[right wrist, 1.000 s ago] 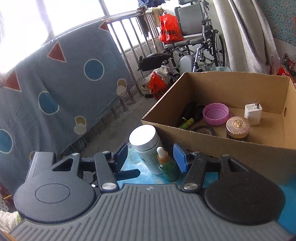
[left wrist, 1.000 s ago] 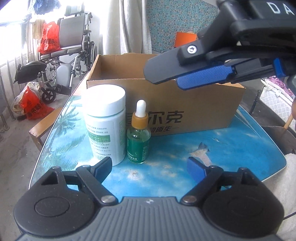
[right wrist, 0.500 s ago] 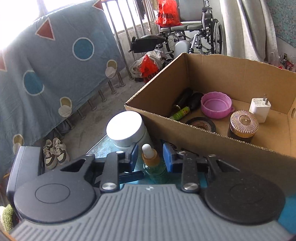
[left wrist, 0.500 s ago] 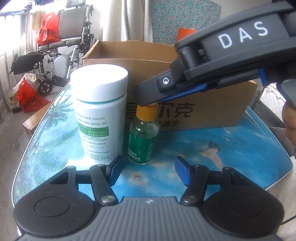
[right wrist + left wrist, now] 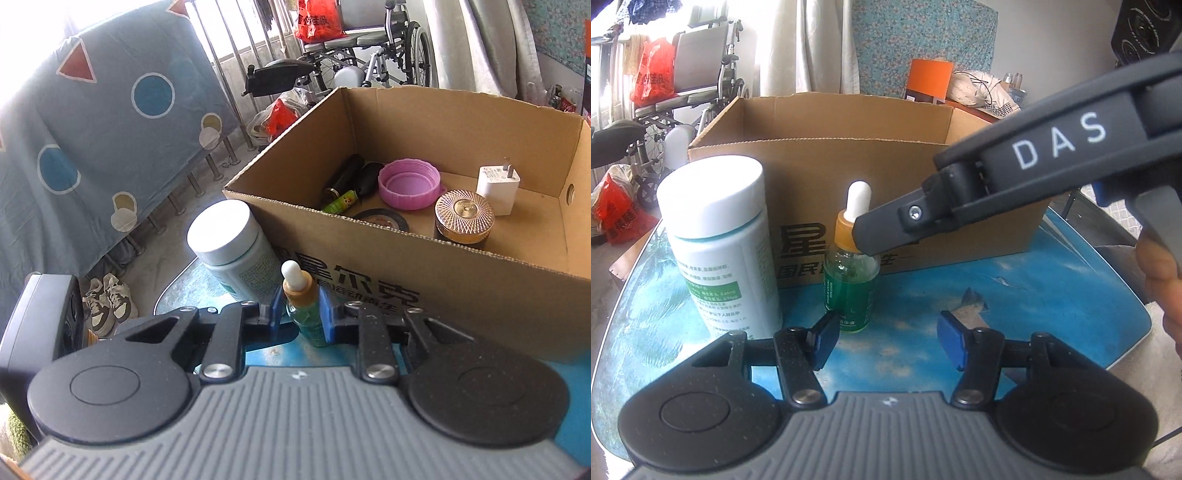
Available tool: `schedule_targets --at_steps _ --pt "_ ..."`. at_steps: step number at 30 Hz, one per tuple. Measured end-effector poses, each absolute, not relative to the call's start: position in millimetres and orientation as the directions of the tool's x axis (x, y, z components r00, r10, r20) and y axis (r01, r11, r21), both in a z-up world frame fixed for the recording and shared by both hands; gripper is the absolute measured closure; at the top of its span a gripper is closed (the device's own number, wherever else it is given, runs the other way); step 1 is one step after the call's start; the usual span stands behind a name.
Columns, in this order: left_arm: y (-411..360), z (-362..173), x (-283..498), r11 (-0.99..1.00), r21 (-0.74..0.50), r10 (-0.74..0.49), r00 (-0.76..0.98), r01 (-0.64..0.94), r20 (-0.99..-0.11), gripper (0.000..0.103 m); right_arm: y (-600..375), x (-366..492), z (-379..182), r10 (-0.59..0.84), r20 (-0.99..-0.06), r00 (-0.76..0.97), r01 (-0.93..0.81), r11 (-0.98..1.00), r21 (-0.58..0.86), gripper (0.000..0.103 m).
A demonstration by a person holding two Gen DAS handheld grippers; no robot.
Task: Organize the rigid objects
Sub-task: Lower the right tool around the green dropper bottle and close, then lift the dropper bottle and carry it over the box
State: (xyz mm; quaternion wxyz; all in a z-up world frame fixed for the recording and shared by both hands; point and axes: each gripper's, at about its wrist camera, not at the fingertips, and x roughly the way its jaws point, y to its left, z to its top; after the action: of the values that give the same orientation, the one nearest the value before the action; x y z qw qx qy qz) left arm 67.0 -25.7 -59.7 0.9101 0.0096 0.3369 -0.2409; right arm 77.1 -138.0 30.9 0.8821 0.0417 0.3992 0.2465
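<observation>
Since a second ago: right gripper (image 5: 298,314) has dropped from over the cardboard box (image 5: 886,206) and its jaws have just been closing; blue pads now clamped on the small green glass dropper bottle with amber collar and white bulb (image 5: 303,302), still standing on the blue printed table (image 5: 1052,295), box wall at its 12 o'clock. Left gripper (image 5: 882,343) moved in, jaws narrowed but apart, nothing gripped; tall white-capped plastic bottle (image 5: 720,236) at its 10 o'clock. "DAS" printed on the right gripper's housing. Box and bottle labels carry Chinese print, partly blocked. Box contents hidden from left view
</observation>
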Motion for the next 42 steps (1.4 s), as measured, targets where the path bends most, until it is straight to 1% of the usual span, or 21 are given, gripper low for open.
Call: schedule_targets --at_steps 4,6,10,12,17,21,26,29,33,38,42 --pt "-33 -60 65 0.878 -0.138 -0.439 0.655 0.458 -0.615 0.044 -154 72 31 0.456 -0.683 0.571 -0.366 0.886 0.285 0.083" --pt "-33 -59 63 0.884 -0.117 -0.423 0.671 0.452 -0.609 0.044 -158 71 33 0.458 -0.673 0.581 -0.360 0.886 0.293 0.081" --pt "-34 -58 66 0.900 -0.094 -0.390 0.689 0.425 -0.611 0.044 -157 72 40 0.470 -0.648 0.599 -0.376 0.880 0.292 0.080" --pt "-36 -61 69 0.905 -0.090 -0.379 0.691 0.416 -0.615 0.044 -153 75 41 0.471 -0.646 0.601 -0.384 0.879 0.284 0.077" --pt "-39 -66 73 0.912 -0.088 -0.368 0.700 0.402 -0.612 0.044 -140 79 43 0.473 -0.640 0.605 -0.411 0.875 0.257 0.076" --pt "-39 -66 75 0.909 -0.091 -0.375 0.701 0.407 -0.607 0.045 -138 84 39 0.469 -0.643 0.606 -0.412 0.876 0.251 0.076" --pt "-47 -66 75 0.892 -0.089 -0.402 0.689 0.443 -0.604 0.046 -146 85 34 0.462 -0.651 0.602 -0.385 0.882 0.270 0.082" --pt "-52 -66 76 0.877 -0.109 -0.433 0.669 0.469 -0.605 0.046 -158 83 32 0.451 -0.659 0.602 -0.354 0.891 0.286 0.082" --pt "-63 -64 79 0.864 -0.105 -0.444 0.647 0.492 -0.619 0.055 -175 79 29 0.432 -0.668 0.606 -0.312 0.901 0.300 0.082" --pt "-71 -62 88 0.869 -0.087 -0.421 0.637 0.487 -0.646 0.058 -188 79 24 0.436 -0.674 0.596 -0.280 0.900 0.335 0.082" --pt "-73 -61 93 0.875 -0.087 -0.410 0.632 0.477 -0.658 0.063 -188 80 24 0.432 -0.677 0.596 -0.276 0.902 0.332 0.080"
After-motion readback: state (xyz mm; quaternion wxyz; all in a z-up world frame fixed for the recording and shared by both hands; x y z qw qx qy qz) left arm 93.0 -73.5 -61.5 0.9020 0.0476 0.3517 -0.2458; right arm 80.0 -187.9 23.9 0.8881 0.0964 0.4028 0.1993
